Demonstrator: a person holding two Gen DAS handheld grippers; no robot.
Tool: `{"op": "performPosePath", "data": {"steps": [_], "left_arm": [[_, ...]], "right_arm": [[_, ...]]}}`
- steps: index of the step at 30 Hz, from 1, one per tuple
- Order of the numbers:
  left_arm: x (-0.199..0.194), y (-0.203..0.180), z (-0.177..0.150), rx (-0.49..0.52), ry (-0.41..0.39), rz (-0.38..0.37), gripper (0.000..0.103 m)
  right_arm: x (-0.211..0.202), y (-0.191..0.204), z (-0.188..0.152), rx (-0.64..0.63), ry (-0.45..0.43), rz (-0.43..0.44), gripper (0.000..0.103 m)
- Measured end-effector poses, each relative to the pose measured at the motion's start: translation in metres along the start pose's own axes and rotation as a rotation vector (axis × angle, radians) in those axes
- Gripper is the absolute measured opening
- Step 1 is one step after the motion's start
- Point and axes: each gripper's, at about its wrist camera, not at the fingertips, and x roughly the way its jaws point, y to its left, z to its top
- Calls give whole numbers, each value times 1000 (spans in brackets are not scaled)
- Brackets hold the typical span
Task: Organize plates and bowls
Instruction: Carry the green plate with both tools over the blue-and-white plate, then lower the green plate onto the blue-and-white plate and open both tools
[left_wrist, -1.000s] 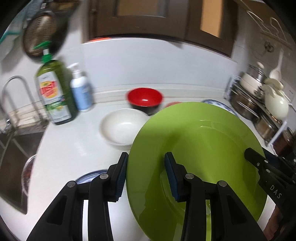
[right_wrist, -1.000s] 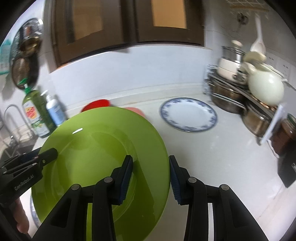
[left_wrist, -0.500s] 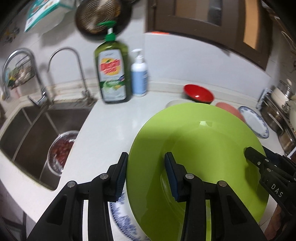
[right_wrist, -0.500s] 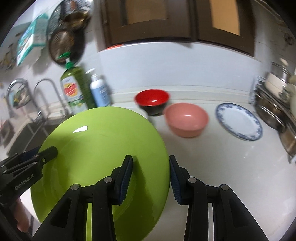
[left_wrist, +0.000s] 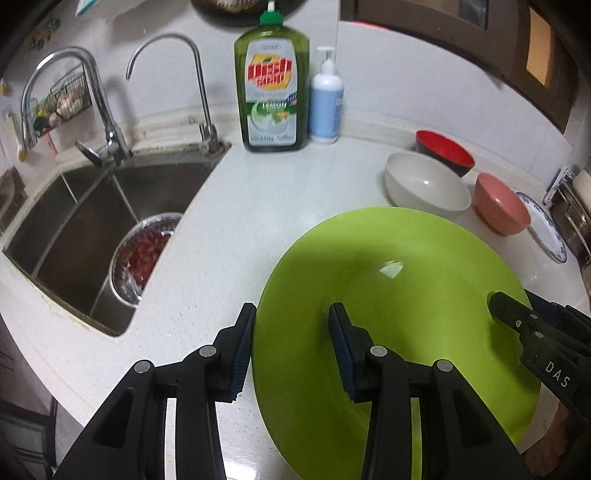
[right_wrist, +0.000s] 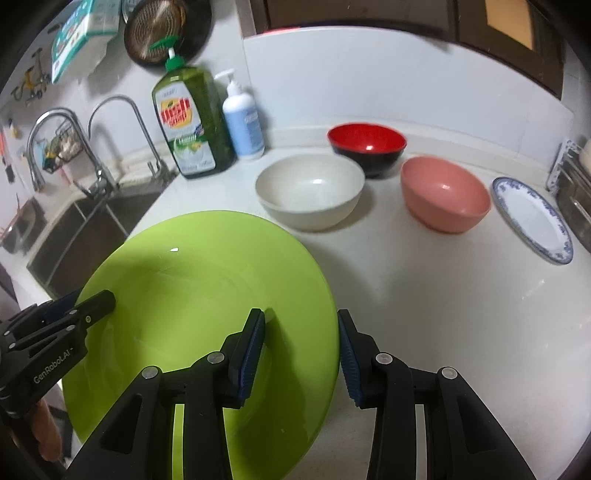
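Note:
A large green plate (left_wrist: 406, 295) (right_wrist: 203, 277) hangs over the white counter, gripped from both sides. My left gripper (left_wrist: 291, 314) is shut on its left rim. My right gripper (right_wrist: 301, 317) is shut on its right rim and shows in the left wrist view as a black finger (left_wrist: 517, 325). Behind the plate stand a white bowl (right_wrist: 310, 188), a red-and-black bowl (right_wrist: 367, 142) and a pink bowl (right_wrist: 443, 192). A blue-rimmed plate (right_wrist: 532, 218) lies flat at the far right. What lies under the green plate is hidden.
A steel sink (left_wrist: 92, 229) is at the left, with a metal bowl of red food (left_wrist: 144, 251) in it and two faucets (left_wrist: 107, 110) behind. A green dish-soap bottle (left_wrist: 273, 85) and a blue pump bottle (left_wrist: 327, 103) stand against the wall. A pot rack (right_wrist: 576, 184) is at the right.
Both grippers carried the green plate leftward and lower, toward the sink side of the counter. The sink came into view and the bowls slid right. Both grips stayed the same.

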Motion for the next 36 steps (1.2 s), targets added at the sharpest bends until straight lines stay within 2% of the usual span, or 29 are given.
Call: {"op": "performPosePath", "data": {"steps": [21, 29, 36], "left_arm": [[38, 6, -13, 2, 94, 1, 40], [36, 6, -13, 18, 82, 11, 39], [35, 5, -11, 28, 77, 9, 40]], "right_arm": [[38, 3, -12, -8, 114, -11, 41], [38, 9, -16, -56, 118, -45, 42], [37, 9, -16, -60, 125, -40, 42]]}}
